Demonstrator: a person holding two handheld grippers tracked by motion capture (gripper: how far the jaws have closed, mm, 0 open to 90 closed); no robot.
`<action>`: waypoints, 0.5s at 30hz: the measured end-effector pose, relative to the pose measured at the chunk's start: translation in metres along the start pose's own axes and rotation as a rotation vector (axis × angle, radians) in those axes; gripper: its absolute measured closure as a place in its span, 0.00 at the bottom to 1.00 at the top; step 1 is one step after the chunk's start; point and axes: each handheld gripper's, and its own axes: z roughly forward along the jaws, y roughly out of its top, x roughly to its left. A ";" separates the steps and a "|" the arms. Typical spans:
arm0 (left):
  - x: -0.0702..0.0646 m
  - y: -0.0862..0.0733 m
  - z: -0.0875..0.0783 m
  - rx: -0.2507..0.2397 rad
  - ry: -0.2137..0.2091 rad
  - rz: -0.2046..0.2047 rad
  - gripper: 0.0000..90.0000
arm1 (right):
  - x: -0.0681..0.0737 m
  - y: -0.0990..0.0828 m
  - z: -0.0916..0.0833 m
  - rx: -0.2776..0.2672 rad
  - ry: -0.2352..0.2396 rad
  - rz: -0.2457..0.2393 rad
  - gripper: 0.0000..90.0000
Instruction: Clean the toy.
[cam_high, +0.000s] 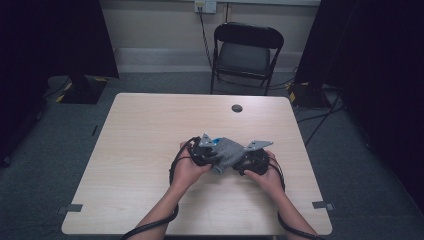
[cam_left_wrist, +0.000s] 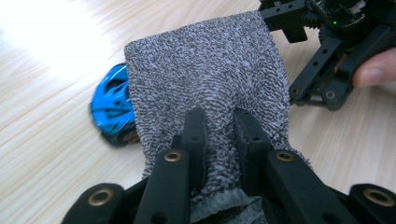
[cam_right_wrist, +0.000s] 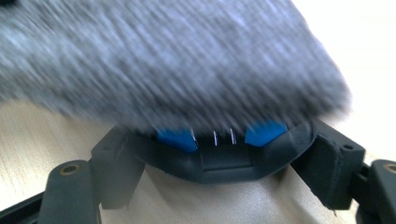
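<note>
Left gripper (cam_left_wrist: 219, 116) was pinched down on the near edge of the grey terry cloth (cam_left_wrist: 210, 70), its jaws nearly together with a fold of fabric between them; in the high view it sat mid-table, a bit toward the person's side (cam_high: 206, 152). Right gripper (cam_right_wrist: 205, 161) stood wide and clamped across the blue and black toy car (cam_right_wrist: 210, 149), one jaw on each end, cloth draped over the car's top. From the left gripper view the car (cam_left_wrist: 112, 105) poked out beside the cloth, still down on the table (cam_high: 150, 130). Cloth (cam_high: 231, 152) read as soft, limp, light, high-friction loop pile: it should bunch and sag rather than hold shape, so grab an edge or corner, not the middle, and expect it to drag on whatever it covers. Car looked like hard, smooth plastic, small and light, probably slippery under the pads and free to roll; gripping across the body ends seemed the sane hold. Main obstruction was the two grippers crowding each other, near touching over the cloth, cables trailing back along the forearms. Elsewhere only a dark round grommet (cam_high: 237, 108) in the tabletop and a folding chair (cam_high: 246, 52) past the far edge, both well apart from the work
</note>
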 end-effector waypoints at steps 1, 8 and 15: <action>-0.005 0.004 0.007 0.011 -0.016 0.020 0.85 | 0.000 0.000 0.000 0.000 0.000 0.000 0.26; -0.010 0.007 0.021 0.053 -0.003 0.041 0.85 | 0.000 0.000 0.000 0.001 0.000 0.001 0.26; -0.002 0.007 0.021 0.070 0.016 0.032 0.85 | 0.000 0.000 0.000 0.001 0.000 -0.001 0.26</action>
